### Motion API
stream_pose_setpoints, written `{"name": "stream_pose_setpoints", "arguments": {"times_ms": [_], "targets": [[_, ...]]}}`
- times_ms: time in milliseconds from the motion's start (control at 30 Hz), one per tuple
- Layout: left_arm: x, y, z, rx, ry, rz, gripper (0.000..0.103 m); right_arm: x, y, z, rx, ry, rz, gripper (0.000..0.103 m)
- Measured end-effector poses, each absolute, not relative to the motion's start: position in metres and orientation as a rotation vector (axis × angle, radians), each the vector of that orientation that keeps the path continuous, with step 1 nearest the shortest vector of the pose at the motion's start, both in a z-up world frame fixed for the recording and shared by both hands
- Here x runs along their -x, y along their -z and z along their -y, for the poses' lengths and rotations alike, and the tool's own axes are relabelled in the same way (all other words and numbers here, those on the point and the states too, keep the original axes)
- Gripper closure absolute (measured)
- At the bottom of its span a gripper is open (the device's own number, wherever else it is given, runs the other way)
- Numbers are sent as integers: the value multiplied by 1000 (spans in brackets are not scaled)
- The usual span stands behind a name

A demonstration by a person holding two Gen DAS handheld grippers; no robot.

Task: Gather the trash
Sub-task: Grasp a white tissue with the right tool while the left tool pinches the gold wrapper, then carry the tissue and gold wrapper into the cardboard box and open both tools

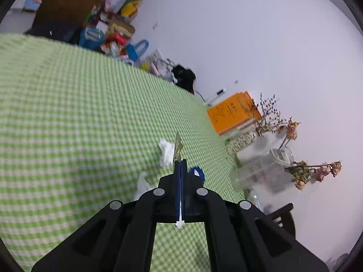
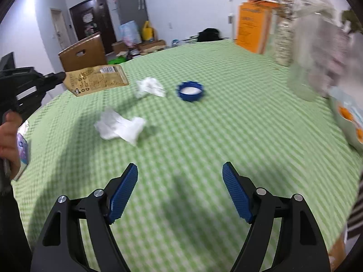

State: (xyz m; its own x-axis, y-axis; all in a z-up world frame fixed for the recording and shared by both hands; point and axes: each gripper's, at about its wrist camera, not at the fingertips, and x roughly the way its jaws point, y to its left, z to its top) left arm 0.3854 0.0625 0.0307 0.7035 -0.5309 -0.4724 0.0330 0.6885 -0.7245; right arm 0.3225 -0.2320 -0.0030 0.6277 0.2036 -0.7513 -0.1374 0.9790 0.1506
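Observation:
My left gripper [image 1: 180, 162] is shut on a flat gold wrapper [image 1: 178, 148], seen edge-on, and holds it above the green checked tablecloth [image 1: 79, 113]. In the right wrist view the left gripper [image 2: 62, 76] holds the same wrapper [image 2: 98, 80] at the left. My right gripper [image 2: 180, 172] is open and empty above the cloth. On the cloth ahead lie a crumpled white tissue [image 2: 120, 127], a second tissue [image 2: 149, 87] and a blue bottle cap [image 2: 190, 90]. The tissues [image 1: 166, 150] and cap [image 1: 197, 173] also show in the left wrist view.
Orange books [image 1: 233, 112], a speckled vase [image 1: 241, 141] and glass jars with dried flowers [image 1: 256, 172] stand along the table's wall side. A bowl with orange pieces [image 2: 347, 117] sits at the right edge. A wooden chair [image 2: 82, 55] and floor clutter [image 2: 136, 45] lie beyond the table.

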Motion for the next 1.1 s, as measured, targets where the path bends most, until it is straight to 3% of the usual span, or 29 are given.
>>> {"name": "stream_pose_setpoints", "arguments": {"times_ms": [400, 467, 500, 533, 900, 1100], "targets": [[-382, -27, -113, 788, 250, -712, 103, -403, 33, 171, -250, -293, -942, 32], [-381, -28, -114, 786, 250, -710, 103, -408, 38, 166, -239, -276, -950, 55], [-381, -29, -115, 786, 253, -711, 103, -410, 43, 168, -266, -277, -961, 81], [-380, -30, -115, 786, 256, -712, 103, -411, 46, 171, -297, -284, -973, 95], [-379, -46, -60, 670, 349, -733, 103, -351, -5, 277, -421, -135, -788, 98], [-371, -55, -11, 581, 429, -752, 103, -275, -29, 355, -445, 18, -679, 98]]}}
